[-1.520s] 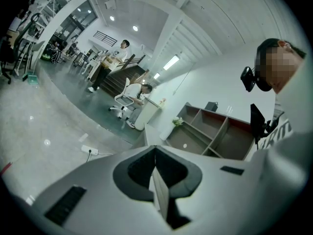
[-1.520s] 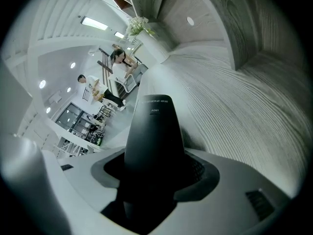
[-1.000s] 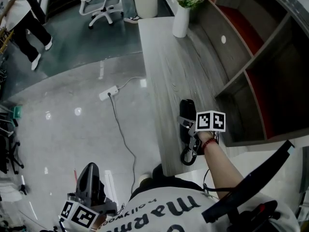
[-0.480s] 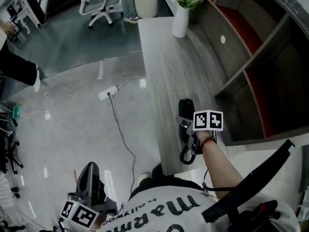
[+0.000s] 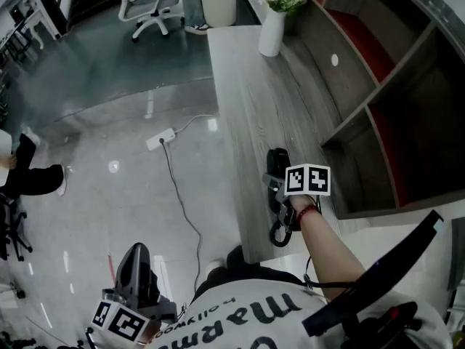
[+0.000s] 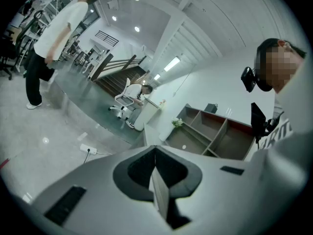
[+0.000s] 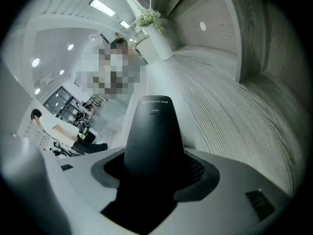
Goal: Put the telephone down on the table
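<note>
On my left gripper [image 6: 156,160] the two grey fingers [image 6: 98,190] are pressed together, with nothing between them. Past them lies a shiny grey floor [image 6: 44,126] with a white power strip [image 6: 87,149] on it. Farther off stand a white wheeled office chair [image 6: 124,106], a person in a white shirt [image 6: 51,38], and an open wooden shelf unit [image 6: 215,136].

A white T-shirt [image 5: 254,315] with black lettering is worn, with a red band [image 5: 311,211] at the right wrist. The left hand-held gripper [image 6: 157,175] and right hand-held gripper [image 7: 155,169] are pale grey with dark pads, each topped by a white cube [image 5: 308,179] bearing black squares.
</note>
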`<state>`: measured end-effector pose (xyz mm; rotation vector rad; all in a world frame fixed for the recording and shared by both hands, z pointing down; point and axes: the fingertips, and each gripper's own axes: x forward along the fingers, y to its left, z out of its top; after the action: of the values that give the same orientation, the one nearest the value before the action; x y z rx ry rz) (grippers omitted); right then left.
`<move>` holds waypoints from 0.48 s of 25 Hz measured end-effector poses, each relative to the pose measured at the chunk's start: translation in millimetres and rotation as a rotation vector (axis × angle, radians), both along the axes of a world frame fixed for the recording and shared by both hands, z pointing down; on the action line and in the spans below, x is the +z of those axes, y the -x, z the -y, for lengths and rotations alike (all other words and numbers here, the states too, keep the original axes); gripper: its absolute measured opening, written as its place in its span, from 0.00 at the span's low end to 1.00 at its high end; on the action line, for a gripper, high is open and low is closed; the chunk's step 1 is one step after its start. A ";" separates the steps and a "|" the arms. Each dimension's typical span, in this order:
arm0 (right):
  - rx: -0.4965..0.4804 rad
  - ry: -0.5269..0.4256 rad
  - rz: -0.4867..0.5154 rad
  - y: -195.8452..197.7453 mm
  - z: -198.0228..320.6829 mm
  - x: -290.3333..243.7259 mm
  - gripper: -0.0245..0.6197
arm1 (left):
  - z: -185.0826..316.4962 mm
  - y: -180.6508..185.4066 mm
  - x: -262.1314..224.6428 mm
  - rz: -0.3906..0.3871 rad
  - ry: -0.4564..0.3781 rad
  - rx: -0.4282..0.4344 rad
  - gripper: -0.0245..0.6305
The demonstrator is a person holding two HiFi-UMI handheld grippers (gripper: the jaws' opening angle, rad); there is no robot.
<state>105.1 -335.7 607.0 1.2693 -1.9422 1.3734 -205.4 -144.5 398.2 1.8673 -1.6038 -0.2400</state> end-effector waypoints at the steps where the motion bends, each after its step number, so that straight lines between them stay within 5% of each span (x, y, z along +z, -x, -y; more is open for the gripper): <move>1: 0.003 0.001 -0.008 0.1 0.1 0.2 0.48 | 0.4 -0.1 0.2 -0.002 -0.001 0.001 0.05; 12: 0.004 0.019 -0.096 1.0 1.4 4.8 0.48 | 3.6 4.5 2.1 -0.010 -0.005 0.004 0.05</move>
<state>104.1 -337.0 611.8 1.3069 -1.8590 1.3045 -210.0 -148.1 400.3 1.8699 -1.5944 -0.2514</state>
